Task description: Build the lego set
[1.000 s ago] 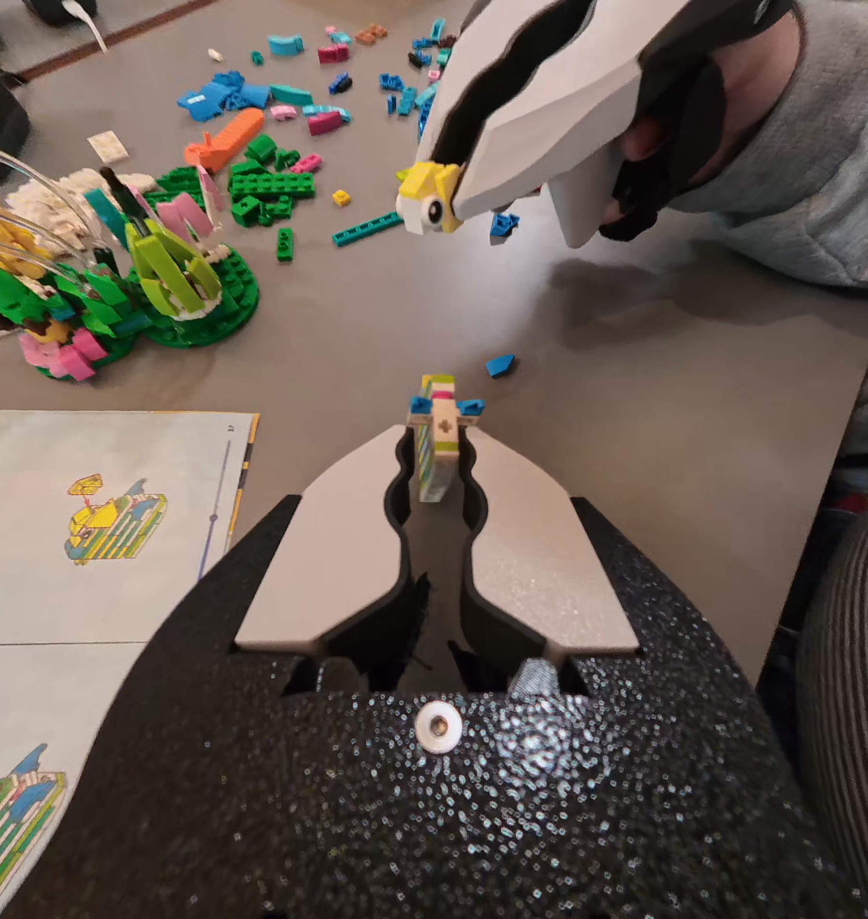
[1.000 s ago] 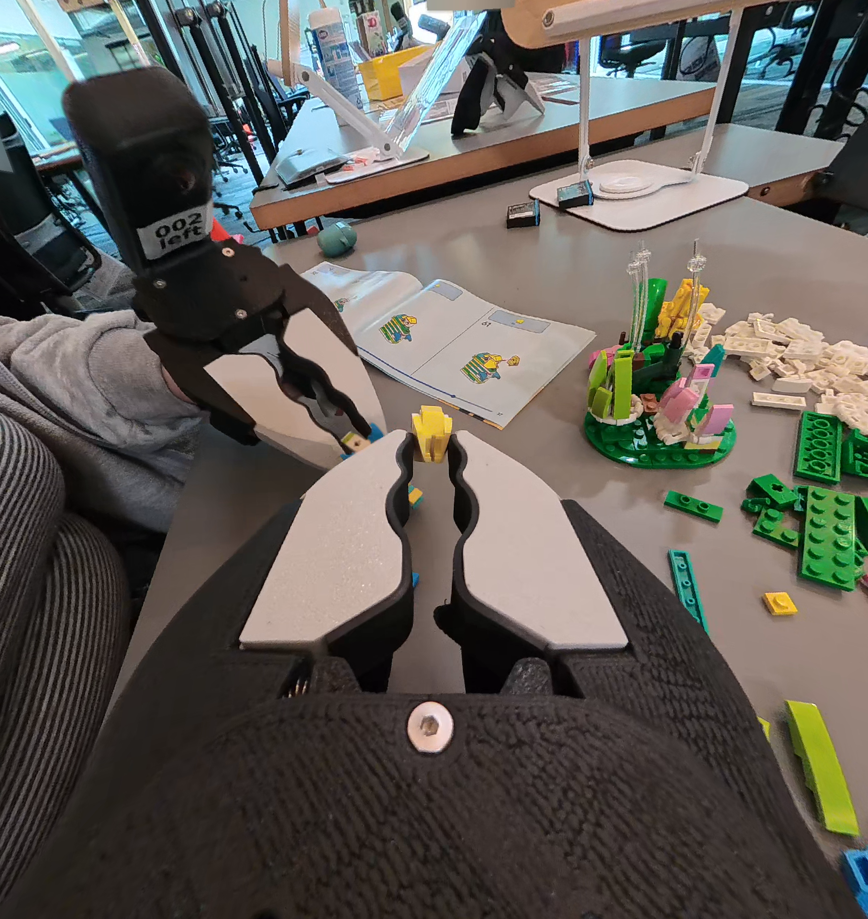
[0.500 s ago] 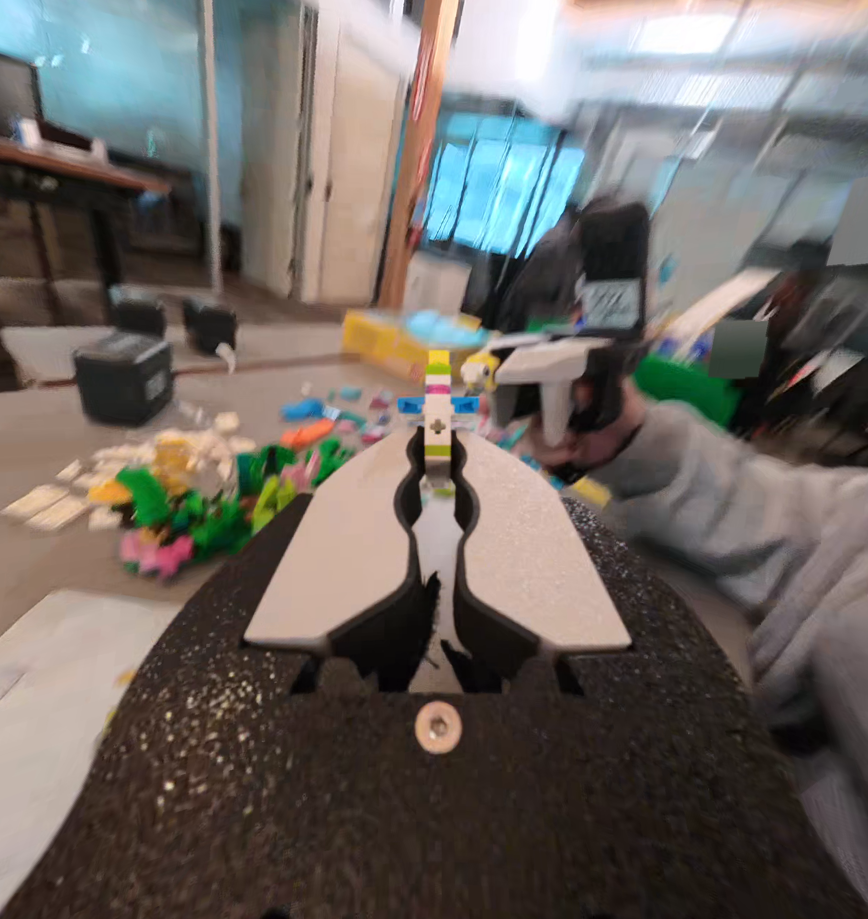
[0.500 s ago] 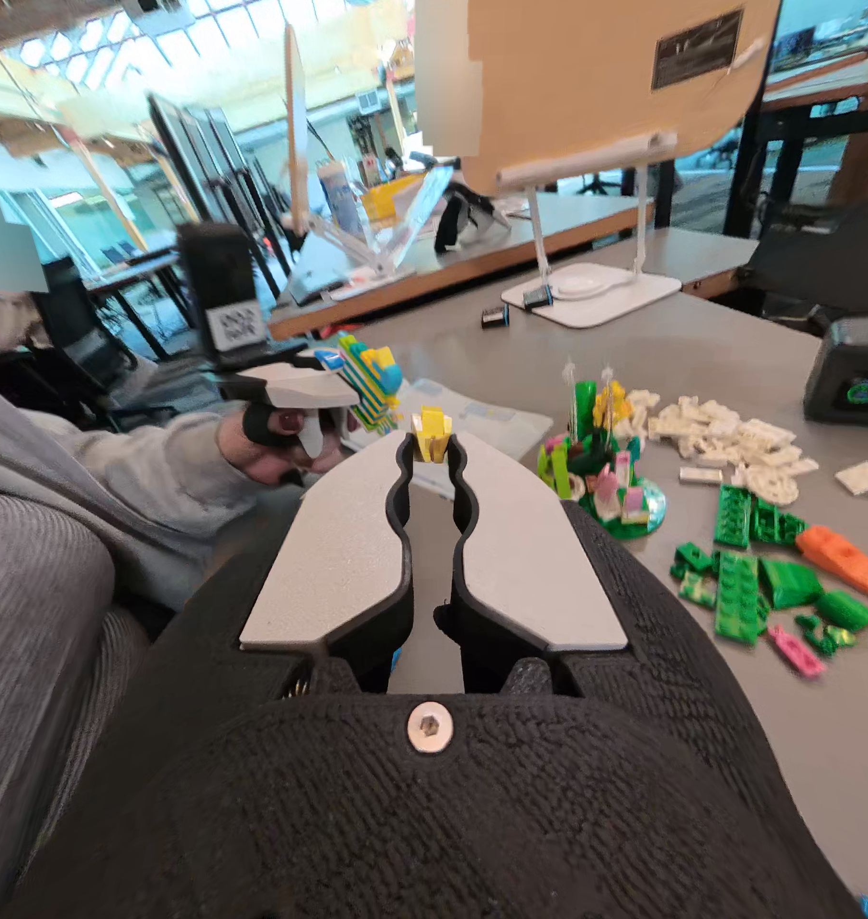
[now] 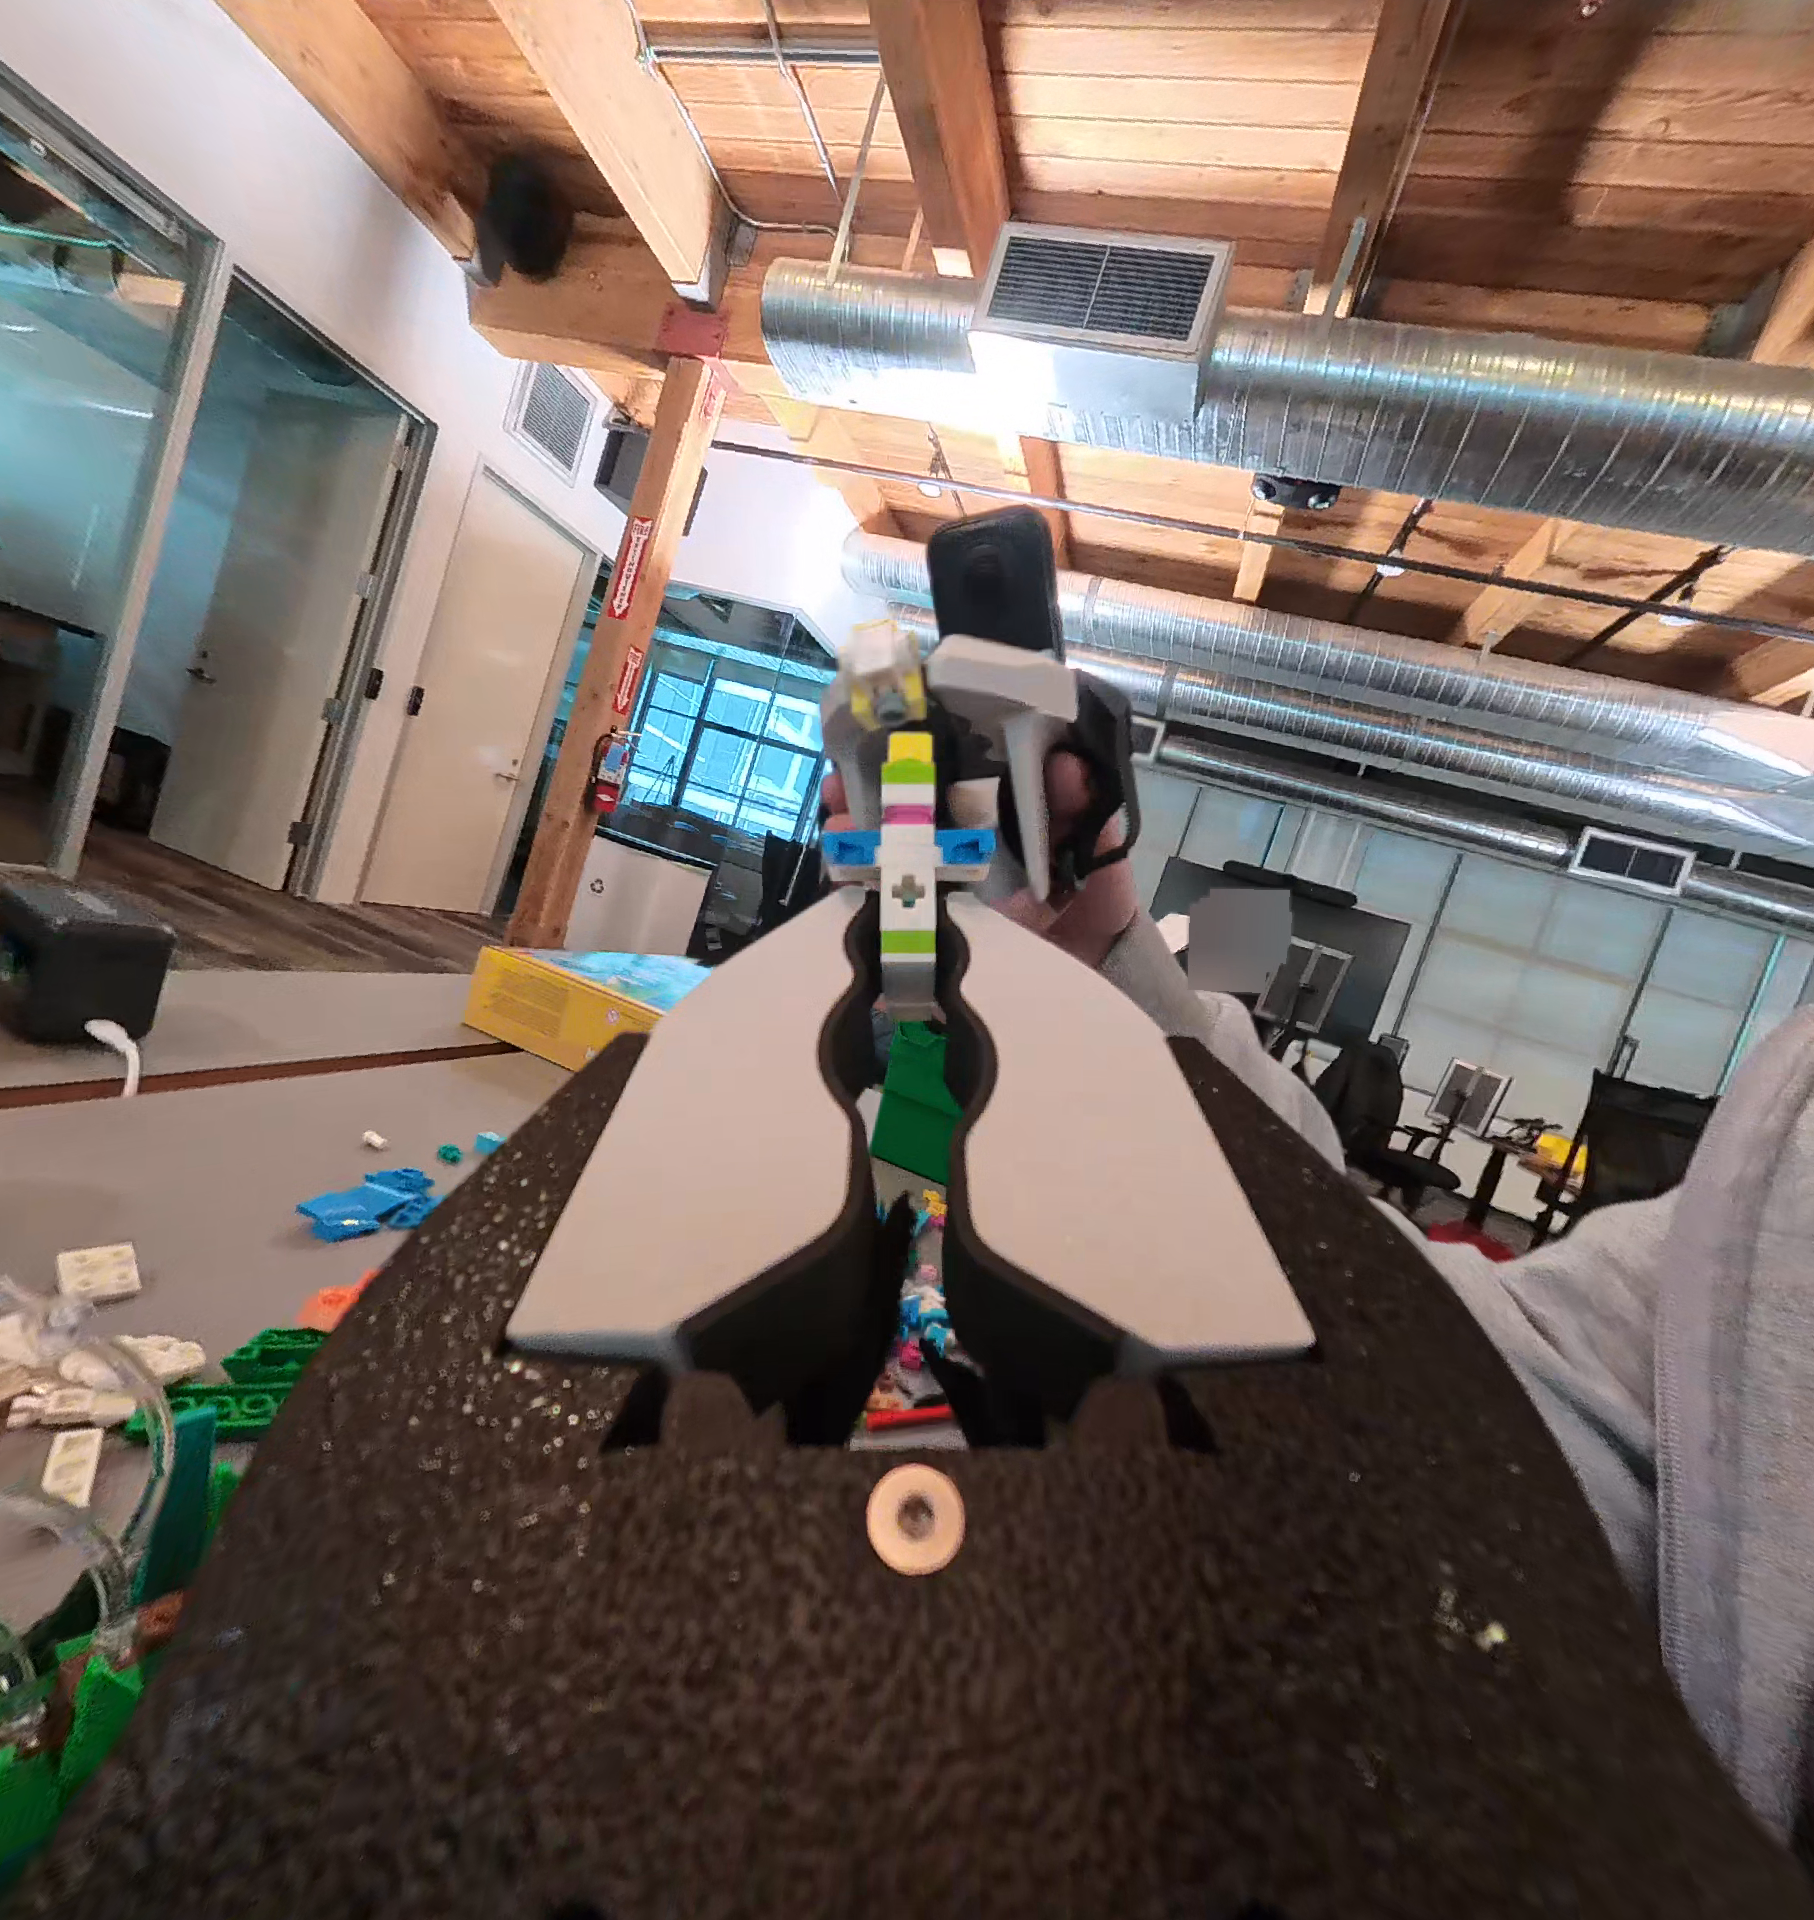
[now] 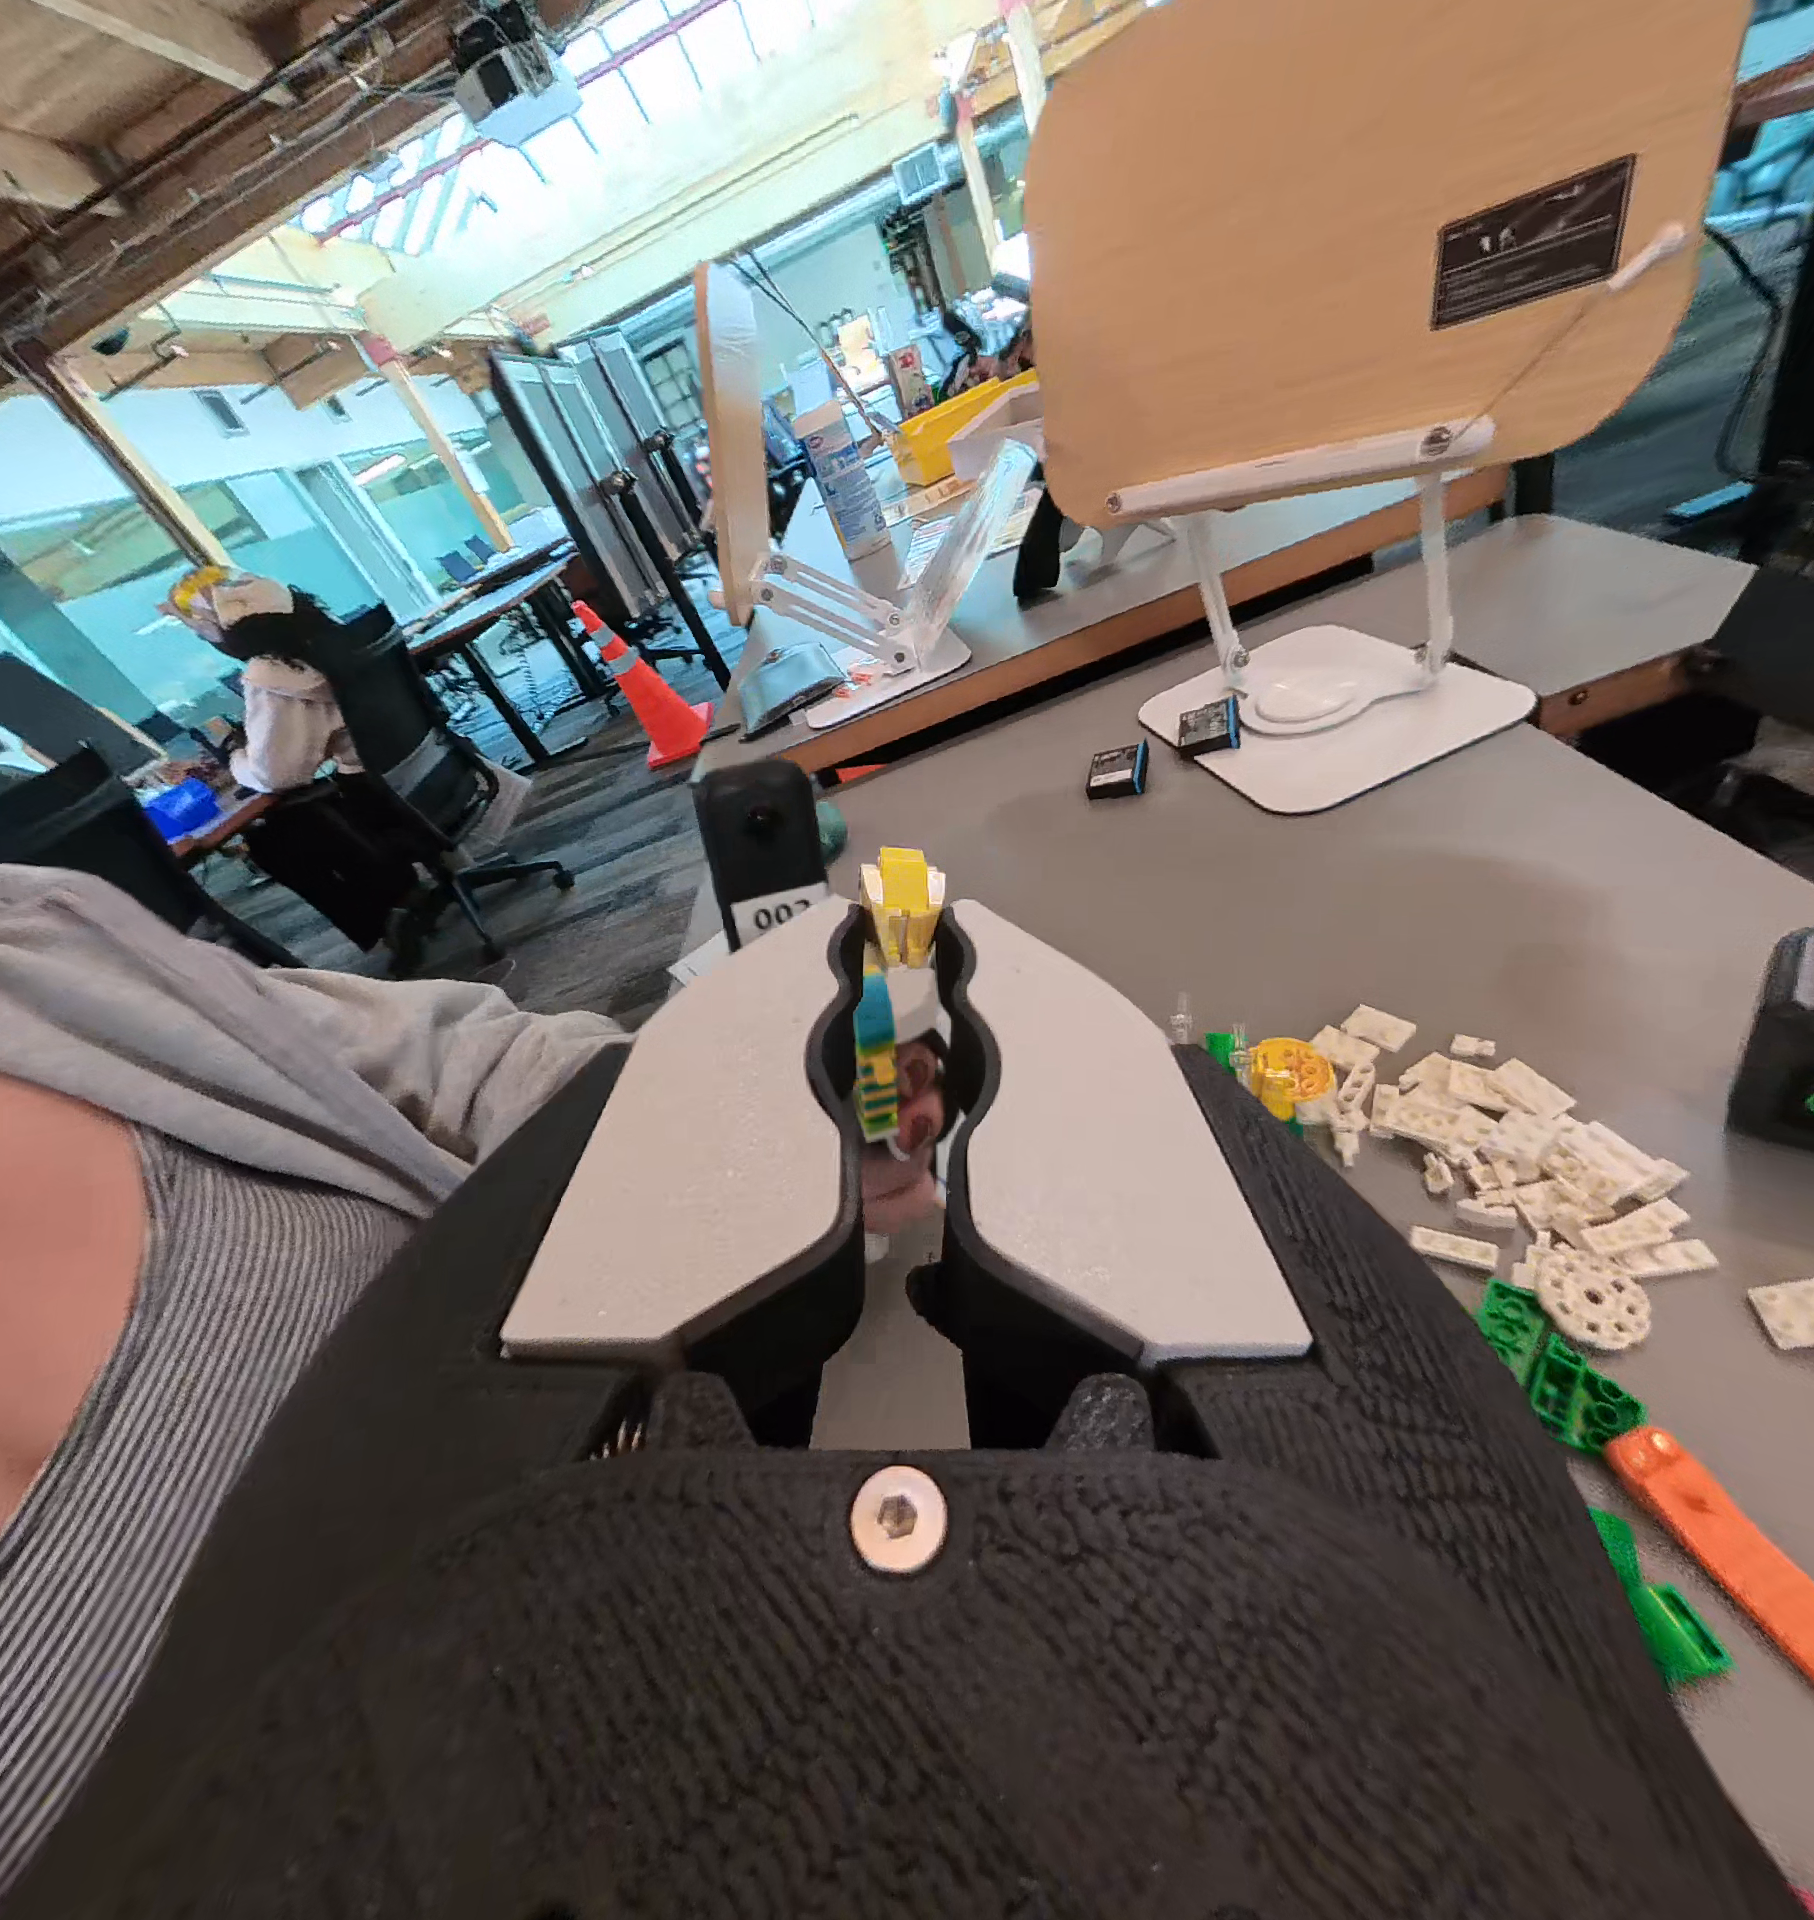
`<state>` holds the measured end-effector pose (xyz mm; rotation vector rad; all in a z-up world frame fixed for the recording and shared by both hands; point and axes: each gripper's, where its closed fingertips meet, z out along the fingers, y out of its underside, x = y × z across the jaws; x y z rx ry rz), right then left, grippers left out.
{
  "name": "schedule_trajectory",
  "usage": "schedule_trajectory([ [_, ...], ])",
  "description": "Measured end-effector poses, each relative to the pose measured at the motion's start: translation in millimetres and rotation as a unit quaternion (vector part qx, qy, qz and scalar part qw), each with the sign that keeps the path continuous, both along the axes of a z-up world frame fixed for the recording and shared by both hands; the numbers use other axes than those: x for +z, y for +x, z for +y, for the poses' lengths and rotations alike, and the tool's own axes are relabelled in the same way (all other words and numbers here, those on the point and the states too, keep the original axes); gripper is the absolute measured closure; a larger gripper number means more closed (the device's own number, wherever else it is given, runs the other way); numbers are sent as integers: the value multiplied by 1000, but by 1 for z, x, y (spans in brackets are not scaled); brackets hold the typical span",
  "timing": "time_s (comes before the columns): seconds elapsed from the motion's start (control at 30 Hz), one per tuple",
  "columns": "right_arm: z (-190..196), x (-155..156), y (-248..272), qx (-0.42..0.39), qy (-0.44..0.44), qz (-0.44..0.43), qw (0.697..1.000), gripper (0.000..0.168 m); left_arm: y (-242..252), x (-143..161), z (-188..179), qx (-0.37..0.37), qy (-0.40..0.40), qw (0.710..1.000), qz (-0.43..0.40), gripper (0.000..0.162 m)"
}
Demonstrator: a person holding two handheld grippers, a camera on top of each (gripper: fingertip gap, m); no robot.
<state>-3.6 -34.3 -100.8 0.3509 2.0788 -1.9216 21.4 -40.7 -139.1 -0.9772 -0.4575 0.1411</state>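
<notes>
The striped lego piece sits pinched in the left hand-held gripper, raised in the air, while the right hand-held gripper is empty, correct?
Not quite: the right hand-held gripper pinches a yellow and white lego piece, as the right wrist view shows. The left hand-held gripper does pinch the striped lego piece, raised.

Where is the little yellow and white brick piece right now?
The small yellow and white brick piece is pinched at the tips of the right gripper, held up in the air just above the striped brick stack that the left gripper holds.
</notes>
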Motion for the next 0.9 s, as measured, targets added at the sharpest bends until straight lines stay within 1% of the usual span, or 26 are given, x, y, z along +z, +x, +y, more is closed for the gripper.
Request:
schedule_trajectory([
  [0.1, 0, -8, 3, 23, 15, -5, 1000, 157, -5, -12, -2, -16, 26, 999, -30, 154],
  [0.13, -1, -11, 4, 29, 18, -6, 999, 156, -5, -14, -2, -35, 36, 998, -44, 154],
  [0.17, -2, -11, 5, 35, 17, -10, 999, 156, -4, -16, -1, -50, 38, 997, -54, 154],
  [0.27, -6, -15, 10, 57, 14, -26, 998, 156, 0, -25, 0, -56, 23, 996, -63, 154],
  [0.33, -8, -19, 11, 60, 24, -27, 998, 156, 2, -26, 1, -69, 31, 995, -70, 154],
  [0.6, -6, -29, 10, 54, 50, -25, 997, 156, 6, -39, 13, -91, 7, 993, -77, 154],
  [0.73, 0, -34, 9, 42, 63, -22, 997, 157, 9, -43, 18, -82, -17, 995, -61, 154],
  [0.9, 6, -27, 6, 30, 49, -28, 998, 157, 11, -46, 22, -83, -32, 995, -49, 154],
])
